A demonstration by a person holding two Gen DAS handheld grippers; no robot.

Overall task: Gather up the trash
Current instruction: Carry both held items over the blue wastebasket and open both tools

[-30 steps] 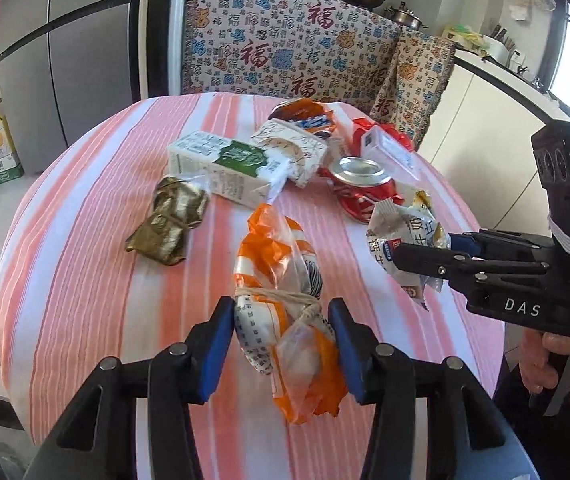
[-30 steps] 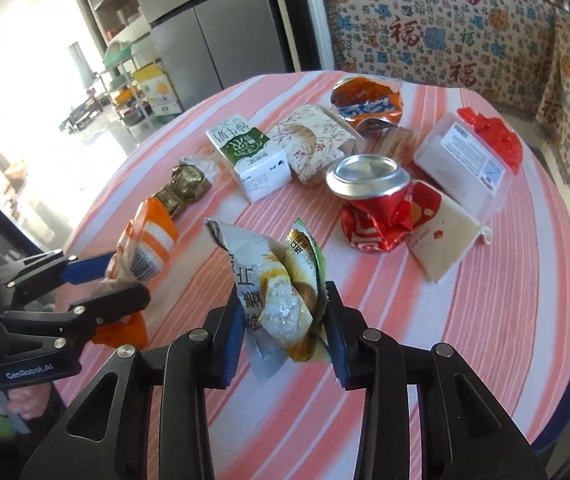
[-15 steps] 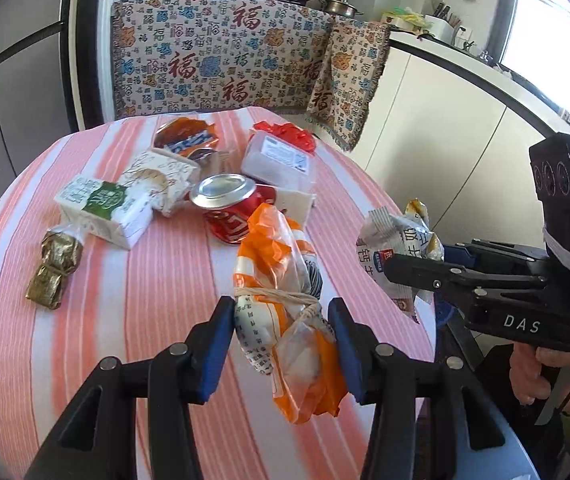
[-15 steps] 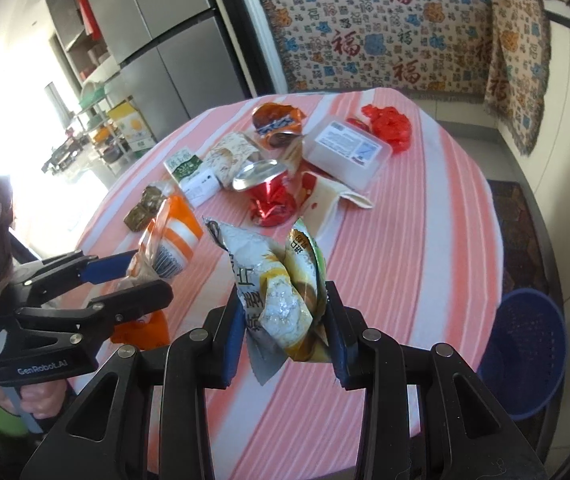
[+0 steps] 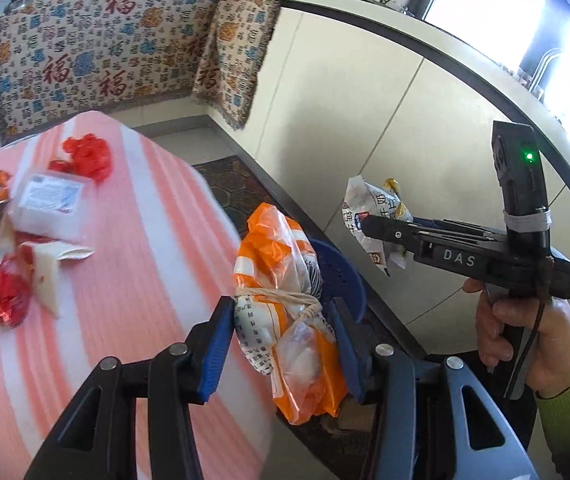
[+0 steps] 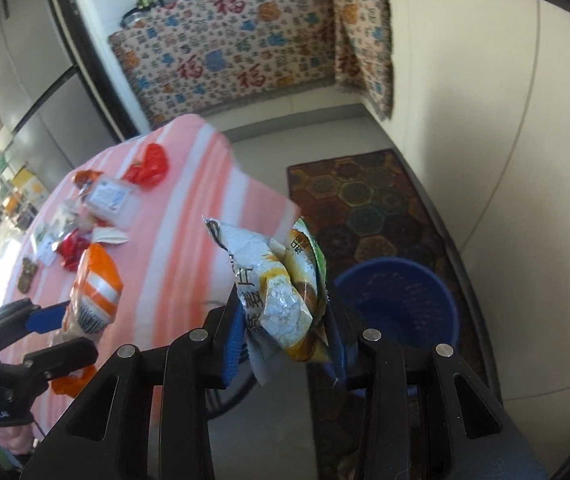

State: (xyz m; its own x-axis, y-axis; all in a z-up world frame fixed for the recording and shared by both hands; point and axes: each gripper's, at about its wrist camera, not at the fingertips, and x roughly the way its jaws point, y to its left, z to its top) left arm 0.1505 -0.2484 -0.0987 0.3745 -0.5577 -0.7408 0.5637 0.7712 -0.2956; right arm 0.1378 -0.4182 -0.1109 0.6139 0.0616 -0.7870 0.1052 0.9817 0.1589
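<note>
Your right gripper is closed on the crumpled snack wrapper, and the blue bin stands on the floor just ahead of it, beyond the table edge, so this hand is nearer. Your left gripper clamps the orange bag, whose long axis points away from the jaws toward the bin.

Pink-and-white striped tablecloth, orange-white bag, blue bin, seemingly silver-yellow wrapper.
</note>
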